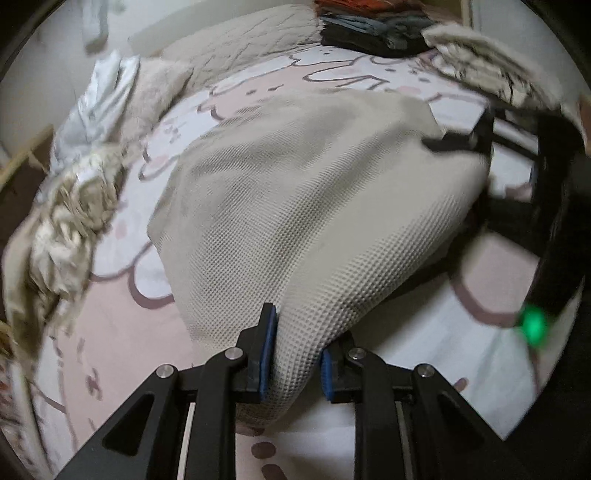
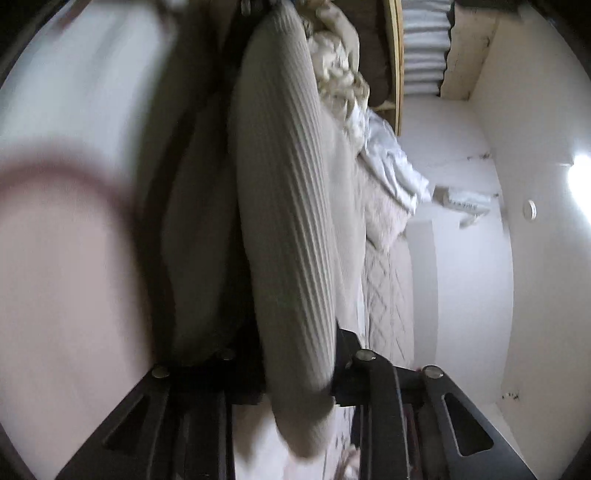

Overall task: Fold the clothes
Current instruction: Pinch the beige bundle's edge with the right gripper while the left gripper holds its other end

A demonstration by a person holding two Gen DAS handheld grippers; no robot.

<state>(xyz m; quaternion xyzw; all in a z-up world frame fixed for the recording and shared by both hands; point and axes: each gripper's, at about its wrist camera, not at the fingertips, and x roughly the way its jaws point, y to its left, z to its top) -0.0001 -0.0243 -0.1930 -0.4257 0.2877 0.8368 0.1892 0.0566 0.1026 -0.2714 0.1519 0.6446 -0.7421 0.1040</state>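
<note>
Presently, the left gripper (image 1: 293, 360) is clamped on a bunched corner of the beige waffle-knit garment (image 1: 295, 206), its blue pads (image 1: 267, 354) pressing the cloth from both sides at the 6 o'clock edge of the left wrist view. The garment spreads from there toward 12 o'clock across the bed sheet (image 1: 122, 332), which bears a pink and white cartoon print. The right gripper (image 1: 458, 142) shows at 2 o'clock in that view, at the garment's far edge; its own camera shows a thick fold of the same cloth (image 2: 284, 221) running between the fingers, so it appears closed on the fabric, though blur hides the pads. Holding two corners apart keeps the cloth taut, which in my judgement prepares a fold. A stack of folded dark clothes (image 1: 373, 33) sits at 1 o'clock, well clear of the work, likely as the finished pile. Crumpled cream and white laundry (image 1: 74, 206) lies along 9 o'clock, seemingly awaiting its turn.
</note>
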